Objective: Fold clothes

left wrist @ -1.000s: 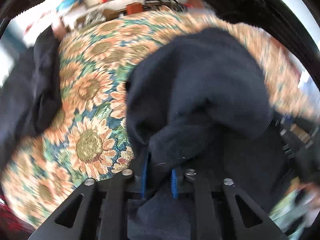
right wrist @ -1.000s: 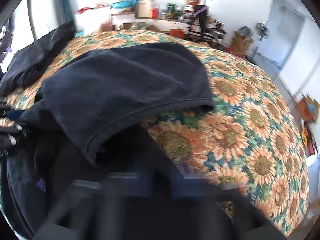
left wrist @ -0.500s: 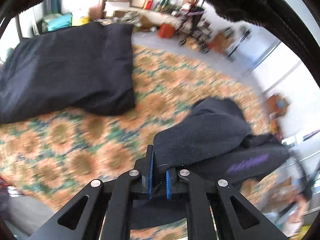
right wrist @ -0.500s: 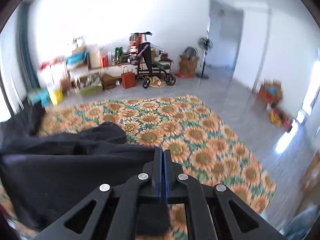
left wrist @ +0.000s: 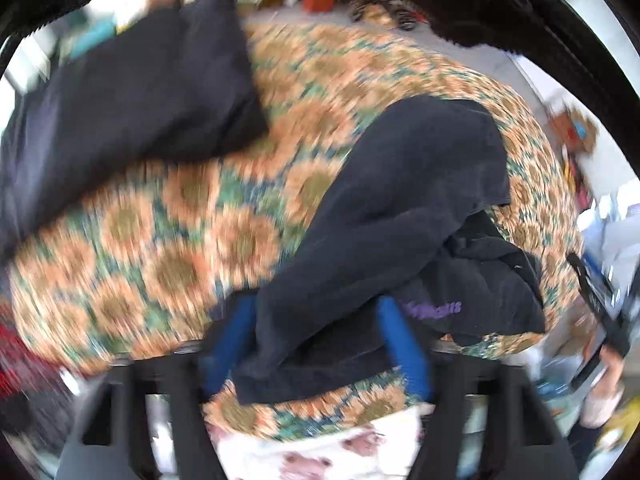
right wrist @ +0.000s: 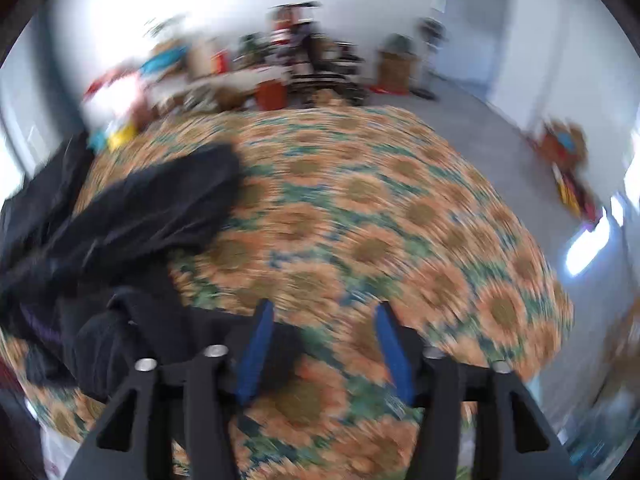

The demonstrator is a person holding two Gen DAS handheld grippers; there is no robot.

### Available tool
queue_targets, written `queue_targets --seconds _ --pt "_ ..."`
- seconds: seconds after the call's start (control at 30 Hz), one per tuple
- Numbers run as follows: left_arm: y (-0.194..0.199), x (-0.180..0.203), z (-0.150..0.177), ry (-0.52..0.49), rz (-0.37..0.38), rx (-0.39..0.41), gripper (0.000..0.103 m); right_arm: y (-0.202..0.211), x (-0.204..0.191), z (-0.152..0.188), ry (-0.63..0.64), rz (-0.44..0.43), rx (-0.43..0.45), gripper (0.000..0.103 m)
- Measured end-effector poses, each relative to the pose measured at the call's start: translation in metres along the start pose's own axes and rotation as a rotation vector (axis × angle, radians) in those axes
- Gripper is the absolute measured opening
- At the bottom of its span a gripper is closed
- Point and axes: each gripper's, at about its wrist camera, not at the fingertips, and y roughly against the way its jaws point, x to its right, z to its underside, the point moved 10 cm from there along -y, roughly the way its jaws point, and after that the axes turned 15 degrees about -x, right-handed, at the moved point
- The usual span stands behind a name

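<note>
A black garment with purple lettering (left wrist: 404, 216) lies crumpled on the sunflower-patterned cloth (left wrist: 168, 248) near the front edge. My left gripper (left wrist: 316, 340) is open, its blue pads wide apart, with a flap of the garment lying between them. My right gripper (right wrist: 324, 352) is open and empty over the cloth; the same garment (right wrist: 132, 224) lies to its left, a fold reaching just beside the left pad. Both views are motion-blurred.
A second dark garment (left wrist: 132, 92) lies spread at the far left of the cloth; it also shows in the right wrist view (right wrist: 44, 184). Beyond the cloth are cluttered shelves, a red bag (right wrist: 270, 94) and grey floor (right wrist: 488, 120).
Both grippers were shut on the black garment half a second ago; both are now open. The garment has dropped onto the cloth in a crumpled heap.
</note>
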Motion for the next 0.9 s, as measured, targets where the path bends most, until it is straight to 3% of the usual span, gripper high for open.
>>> queue_targets --seconds 0.1,0.2,0.33,0.5,0.53,0.6,0.63,0.67,0.73,0.8,0.9 --pt "0.009 0.027 -0.014 -0.099 -0.066 0.029 0.076 -0.017 -0.044 -0.016 0.116 0.017 -0.012 0.070" --pt "-0.006 0.064 -0.040 -0.211 -0.105 0.046 0.076 -0.045 -0.071 -0.029 0.135 -0.020 -0.048 0.071" --pt "-0.042 0.119 -0.068 -0.383 -0.192 0.058 0.076 -0.080 -0.075 -0.045 0.070 -0.061 -0.111 0.071" --pt "-0.101 0.173 -0.085 -0.502 -0.193 -0.036 0.068 -0.090 -0.062 -0.040 0.104 0.035 -0.129 0.070" --pt "-0.110 0.177 -0.091 -0.505 -0.204 -0.047 0.061 -0.090 -0.057 -0.036 0.111 0.049 -0.133 0.070" --pt "-0.126 0.170 -0.106 -0.461 -0.254 -0.062 0.034 -0.088 -0.045 -0.028 0.105 0.056 -0.135 0.070" --pt "-0.128 0.166 -0.113 -0.436 -0.237 -0.065 0.022 -0.086 -0.038 -0.025 0.100 0.056 -0.133 0.071" --pt "-0.126 0.162 -0.117 -0.417 -0.164 -0.065 0.016 -0.084 -0.032 -0.022 0.096 0.058 -0.128 0.071" --pt "-0.104 0.141 -0.129 -0.337 0.040 -0.054 0.013 -0.078 -0.024 -0.020 0.091 0.067 -0.122 0.071" --pt "-0.066 0.106 -0.145 -0.248 0.148 0.026 0.013 -0.071 -0.020 -0.020 0.097 0.067 -0.113 0.071" --pt "-0.011 0.027 -0.164 -0.072 0.171 0.160 0.012 -0.060 -0.024 -0.028 0.102 0.059 -0.085 0.072"
